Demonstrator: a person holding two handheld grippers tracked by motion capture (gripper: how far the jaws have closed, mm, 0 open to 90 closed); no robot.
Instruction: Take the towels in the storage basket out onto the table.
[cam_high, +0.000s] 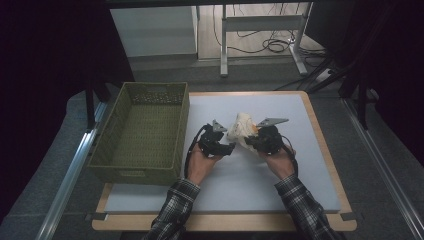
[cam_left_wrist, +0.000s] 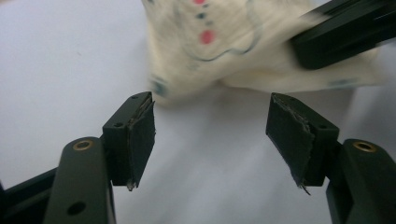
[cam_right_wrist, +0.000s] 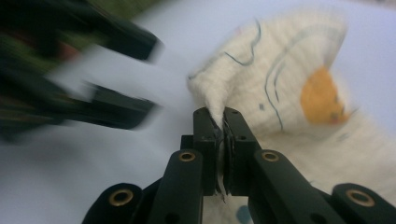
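**Cream cloth pinched over the white mat**

- Table (cam_high: 320, 131): wooden edge, covered by a white mat (cam_high: 280, 180).
- Woven basket (cam_high: 116, 159): olive green, rectangular, standing on the table's left part, just beside the mat.
- Cream cloth (cam_high: 243, 128): printed with blue lines, red dots and an orange patch; bunched up, raised off the mat near its centre, between the two grippers.
- Right gripper (cam_right_wrist: 222, 125): jaws pressed together on a fold of the cloth.
- Left gripper (cam_left_wrist: 211, 135): jaws spread wide, nothing between them, just short of the cloth's lower edge.
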